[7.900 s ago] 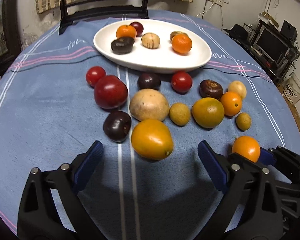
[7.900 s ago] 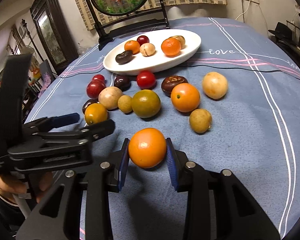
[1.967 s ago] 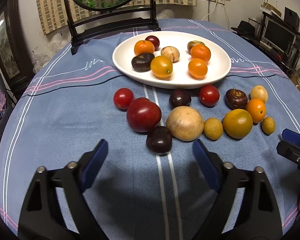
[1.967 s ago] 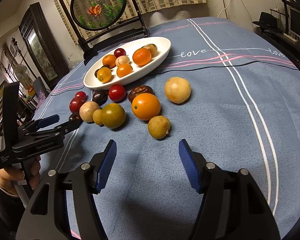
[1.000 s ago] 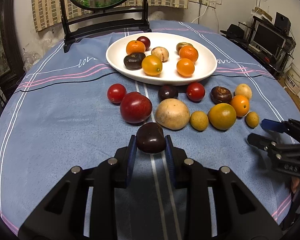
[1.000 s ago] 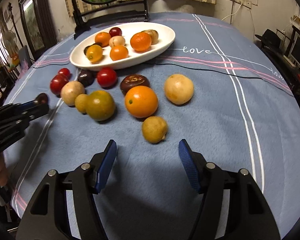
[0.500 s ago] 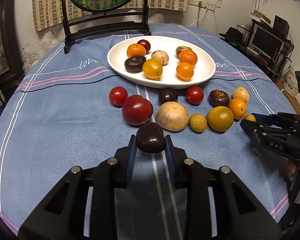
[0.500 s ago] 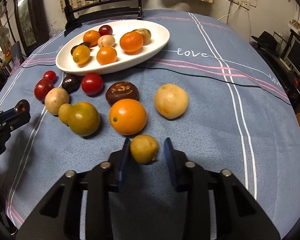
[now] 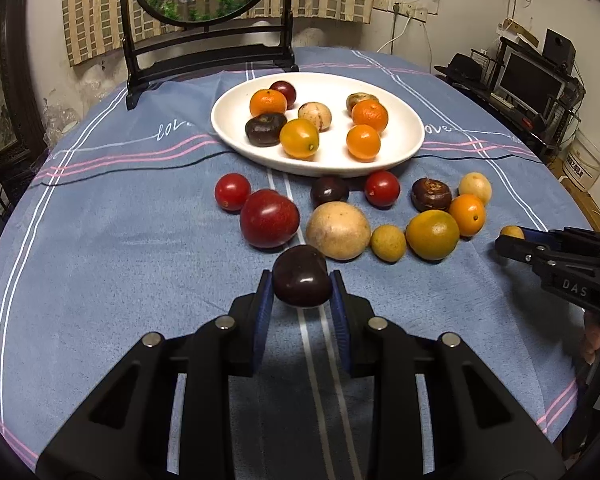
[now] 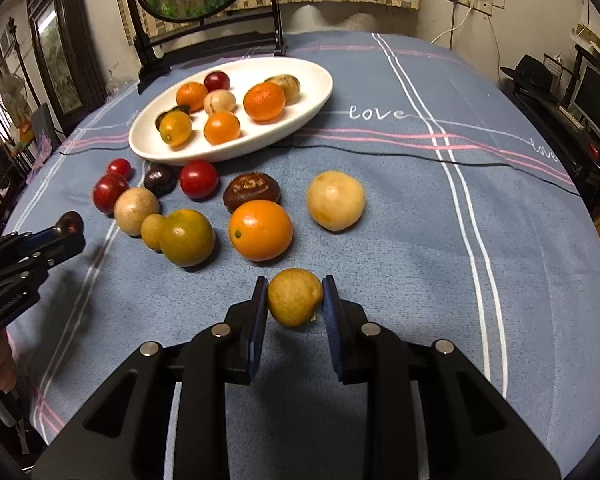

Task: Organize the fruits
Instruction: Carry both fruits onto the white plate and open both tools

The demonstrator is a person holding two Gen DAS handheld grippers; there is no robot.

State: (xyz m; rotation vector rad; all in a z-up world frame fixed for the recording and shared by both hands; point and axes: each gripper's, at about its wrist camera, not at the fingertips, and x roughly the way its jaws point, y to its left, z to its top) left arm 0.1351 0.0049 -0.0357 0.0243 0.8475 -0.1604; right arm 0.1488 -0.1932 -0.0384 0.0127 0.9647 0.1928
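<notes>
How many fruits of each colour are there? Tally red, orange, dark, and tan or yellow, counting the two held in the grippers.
Red fruits: 4
Orange fruits: 6
Dark purple or brown fruits: 4, one in the left gripper
Tan or yellow fruits: 6, one in the right gripper
Total: 20

Plate (image 9: 414, 136) sits upper middle of the frame on the tablecloth (image 9: 100, 264), with several fruits in it. A loose row of fruits (image 9: 338, 230) lies just below the plate. Framed stand (image 9: 204, 60) is behind the plate, top of frame. Monitor (image 9: 534, 84) far right.
</notes>
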